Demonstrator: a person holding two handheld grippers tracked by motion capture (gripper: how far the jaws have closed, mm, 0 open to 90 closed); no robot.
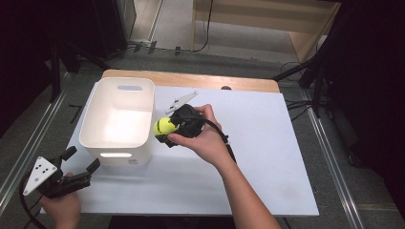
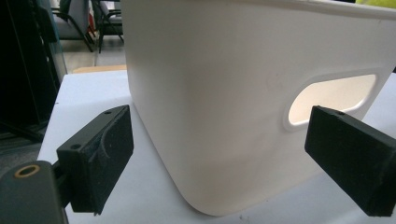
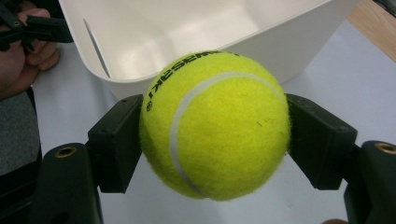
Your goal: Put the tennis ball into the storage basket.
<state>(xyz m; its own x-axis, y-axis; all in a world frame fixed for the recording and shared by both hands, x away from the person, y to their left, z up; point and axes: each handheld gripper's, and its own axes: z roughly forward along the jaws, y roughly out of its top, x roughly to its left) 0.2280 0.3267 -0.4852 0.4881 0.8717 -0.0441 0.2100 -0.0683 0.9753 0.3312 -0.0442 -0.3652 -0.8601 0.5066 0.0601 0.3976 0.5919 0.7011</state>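
**Tennis ball clamped in right tongs beside the white bin**

Held fast between the two black jaws of the right gripper (image 3: 215, 140): a yellow tennis ball (image 3: 215, 126), pressed on both sides by the pads, its white seam curving down the front and black lettering along its upper left. Filling the whole gap between the jaws, bulging above and below them. Seen from the high view, gripped at the tip of the right gripper (image 1: 165, 128) with the ball (image 1: 165, 126) just beside the right-hand wall of the white bin (image 1: 149, 119), near the rim and off the table surface. Straight beyond the ball in the right gripper view: the open mouth of the bin (image 3: 261, 35), its inside bare, its near rim just behind and above the jaws.

Left gripper (image 1: 82, 161) down at the near left corner of the white table (image 1: 267, 157), jaws spread wide with nothing between the pads. Ahead of it in the left gripper view (image 2: 224, 163): the rounded near corner of the bin (image 2: 210, 93), standing in the gap between the two jaws without touching either, the oval handle cut-out (image 2: 336, 95) just above the jaw at the right of that view. Ball well apart from the left tongs, on the far side of the bin from them.
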